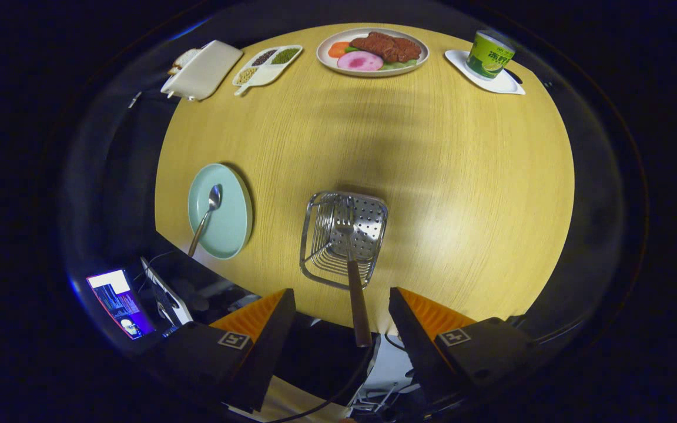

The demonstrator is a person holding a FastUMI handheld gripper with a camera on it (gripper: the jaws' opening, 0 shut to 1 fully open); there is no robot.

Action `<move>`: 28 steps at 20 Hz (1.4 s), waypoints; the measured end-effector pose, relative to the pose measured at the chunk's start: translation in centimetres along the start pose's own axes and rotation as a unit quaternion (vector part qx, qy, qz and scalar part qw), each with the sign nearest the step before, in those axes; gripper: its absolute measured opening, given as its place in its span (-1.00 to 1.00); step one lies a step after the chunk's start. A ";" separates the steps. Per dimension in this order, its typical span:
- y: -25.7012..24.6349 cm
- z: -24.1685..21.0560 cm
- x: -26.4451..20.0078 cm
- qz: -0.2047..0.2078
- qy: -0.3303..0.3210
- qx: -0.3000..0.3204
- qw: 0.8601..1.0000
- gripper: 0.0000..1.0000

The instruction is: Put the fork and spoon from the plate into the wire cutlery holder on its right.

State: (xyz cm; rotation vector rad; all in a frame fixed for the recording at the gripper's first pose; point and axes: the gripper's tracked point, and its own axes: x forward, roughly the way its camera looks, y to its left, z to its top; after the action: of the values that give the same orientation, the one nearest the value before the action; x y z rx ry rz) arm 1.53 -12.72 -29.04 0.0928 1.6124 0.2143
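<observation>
Round wooden table [462, 194] w/ pale grain, dark booth around it. Gripper [341, 305] hangs at the near edge, fingers spread wide apart, nothing pressed btwn them.

Fork [350, 258] sits just ahead, btwn the two fingers: tines inside the wire cutlery holder [315, 235], resting against its perforated metal back; handle sticks out over the holder's near rim toward the gripper, ending in the gap btwn the fingers. Neither finger touches the handle.

Holder stands directly beyond the fingers, near the table's front edge.

Plate [233, 217], pale green, lies ahead & to the left of the left finger, well apart from the holder. Spoon [206, 217] rests on it, bowl toward the far side, handle running back over the plate's near rim.

Far beyond the fingers, along the table's far edge: food plate [415, 61] w/ meat & veg; green cup [489, 56] on a white saucer [509, 85] to its right; divided white dish [268, 73] w/ beans and a white lidded box [203, 70] to its left.

Left of the left finger, off the table: lit screen [118, 302], cables.
</observation>
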 end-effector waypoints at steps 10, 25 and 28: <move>7.0 2.6 -7.5 0.020 -0.240 0.009 0.971 0.98; 23.1 3.1 -0.7 0.051 -0.320 0.009 0.946 0.99; 25.6 2.9 3.8 0.046 -0.280 -0.007 0.959 0.99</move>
State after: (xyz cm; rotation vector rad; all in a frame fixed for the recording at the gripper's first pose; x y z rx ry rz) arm 2.40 13.34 -27.92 0.1999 1.0415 0.2452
